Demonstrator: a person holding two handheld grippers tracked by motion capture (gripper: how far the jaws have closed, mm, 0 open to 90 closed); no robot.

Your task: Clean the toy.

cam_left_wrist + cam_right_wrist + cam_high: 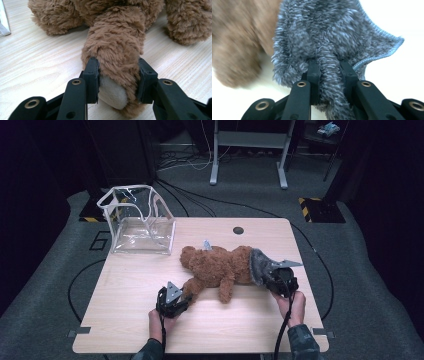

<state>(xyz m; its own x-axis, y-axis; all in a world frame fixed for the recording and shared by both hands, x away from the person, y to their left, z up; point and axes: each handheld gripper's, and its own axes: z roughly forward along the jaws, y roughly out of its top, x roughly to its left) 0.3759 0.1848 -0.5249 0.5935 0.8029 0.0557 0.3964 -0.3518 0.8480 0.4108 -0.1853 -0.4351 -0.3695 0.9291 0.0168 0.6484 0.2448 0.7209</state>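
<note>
Where grey cloth (pixel 332 32) covers it, the bear (pixel 220 267) hides.

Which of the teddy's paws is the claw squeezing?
The paw with the cream pad, stretched toward the person, is pinched in the left claw. The teddy's other brown limb beside it lies free on the table.

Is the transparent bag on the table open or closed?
Open. In the high view the transparent bag stands upright at the table's far left corner, its white-edged mouth gaping upward; nothing visible inside.
</note>
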